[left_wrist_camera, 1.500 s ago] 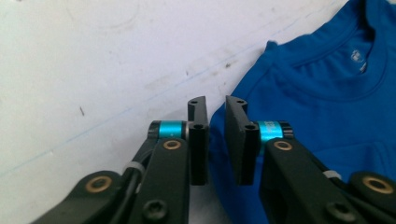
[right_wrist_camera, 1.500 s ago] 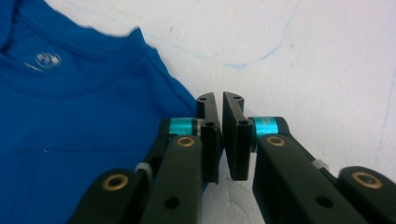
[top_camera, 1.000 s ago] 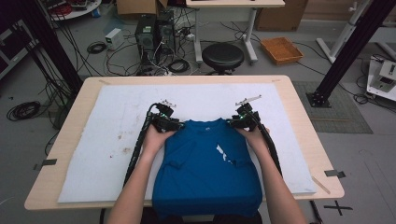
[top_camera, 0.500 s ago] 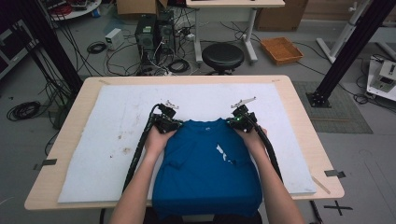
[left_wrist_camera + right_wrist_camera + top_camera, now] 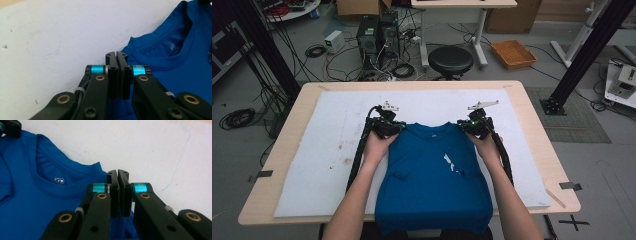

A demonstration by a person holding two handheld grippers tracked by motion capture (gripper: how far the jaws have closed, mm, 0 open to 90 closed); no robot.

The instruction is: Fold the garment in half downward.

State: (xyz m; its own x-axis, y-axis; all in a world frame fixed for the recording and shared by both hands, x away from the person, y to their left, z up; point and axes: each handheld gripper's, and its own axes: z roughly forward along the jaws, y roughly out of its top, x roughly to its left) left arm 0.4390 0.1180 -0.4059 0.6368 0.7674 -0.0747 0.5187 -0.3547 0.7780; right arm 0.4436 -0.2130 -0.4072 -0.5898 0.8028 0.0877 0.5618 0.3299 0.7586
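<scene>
A blue T-shirt (image 5: 432, 190) lies face up on the white mat (image 5: 322, 150), collar toward the far side and hem hanging over the near table edge. My left gripper (image 5: 400, 128) is at the shirt's left shoulder and my right gripper (image 5: 465, 126) at its right shoulder. In the left gripper view the jaws (image 5: 116, 53) stand pressed together at the shoulder corner of the T-shirt (image 5: 180, 67), with blue cloth running beneath them. In the right gripper view the jaws (image 5: 117, 172) are likewise shut on the shoulder edge of the T-shirt (image 5: 37, 200).
The mat covers most of the wooden table (image 5: 537, 135). Beyond the far edge stand a black stool (image 5: 450, 59), computer towers (image 5: 374, 35) amid floor cables, and an orange tray (image 5: 513, 52). A black frame post (image 5: 582, 55) rises at the right.
Both hands have risen slightly and the grippers now pinch the shoulders; the shirt's top edge looks a little drawn up.
</scene>
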